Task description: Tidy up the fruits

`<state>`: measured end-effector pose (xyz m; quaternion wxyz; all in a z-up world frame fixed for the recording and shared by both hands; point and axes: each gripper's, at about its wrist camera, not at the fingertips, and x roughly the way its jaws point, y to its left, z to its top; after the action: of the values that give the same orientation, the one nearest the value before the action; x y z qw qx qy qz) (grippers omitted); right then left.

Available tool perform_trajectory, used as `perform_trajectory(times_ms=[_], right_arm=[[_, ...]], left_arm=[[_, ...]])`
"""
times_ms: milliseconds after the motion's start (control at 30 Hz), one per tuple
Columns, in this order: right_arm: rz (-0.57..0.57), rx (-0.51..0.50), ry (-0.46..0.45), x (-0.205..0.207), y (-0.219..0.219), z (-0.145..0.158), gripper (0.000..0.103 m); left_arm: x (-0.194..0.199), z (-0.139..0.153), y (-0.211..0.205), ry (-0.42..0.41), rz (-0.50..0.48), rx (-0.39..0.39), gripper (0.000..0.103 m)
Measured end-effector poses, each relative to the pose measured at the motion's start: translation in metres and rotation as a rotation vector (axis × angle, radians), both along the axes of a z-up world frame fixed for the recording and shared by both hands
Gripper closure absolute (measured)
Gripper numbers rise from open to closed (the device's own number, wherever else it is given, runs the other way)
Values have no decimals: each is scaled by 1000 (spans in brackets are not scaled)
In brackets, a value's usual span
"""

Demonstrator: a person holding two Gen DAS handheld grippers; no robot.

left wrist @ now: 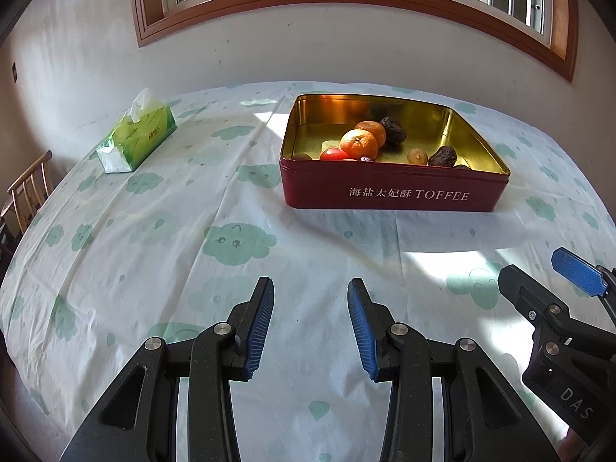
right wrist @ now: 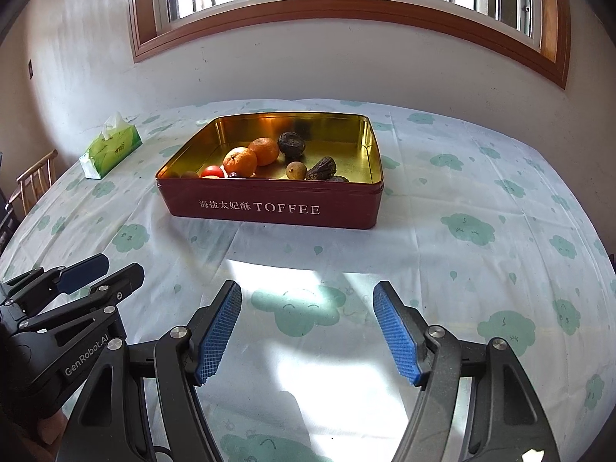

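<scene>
Now fruits (left wrist: 360, 142) inside toffee tin (left wrist: 392, 192); both claws agape, empty.

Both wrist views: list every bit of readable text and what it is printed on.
"海盐太妃酥 TOFFEE": white print on the front wall of the red tin.
"GenRobot.AI": on the left gripper body, right wrist view.
"DAS": on the right gripper body, left wrist view; it may be cut off.
Green tissue pack: printing too blurred to read.

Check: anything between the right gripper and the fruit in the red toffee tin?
Only the red toffee tin's near wall. Bare tablecloth lies between the open right gripper and it; the two oranges sit behind that wall.
</scene>
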<state>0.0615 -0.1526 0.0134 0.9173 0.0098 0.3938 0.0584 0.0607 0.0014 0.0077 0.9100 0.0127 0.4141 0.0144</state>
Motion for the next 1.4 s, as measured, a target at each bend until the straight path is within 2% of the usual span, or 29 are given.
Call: perform_trajectory(times_ms=[1400], right_arm=[[2,-4,-7,-15,0,1,35]], left_arm=[[-15,4,-7,-11,-10,8,61]])
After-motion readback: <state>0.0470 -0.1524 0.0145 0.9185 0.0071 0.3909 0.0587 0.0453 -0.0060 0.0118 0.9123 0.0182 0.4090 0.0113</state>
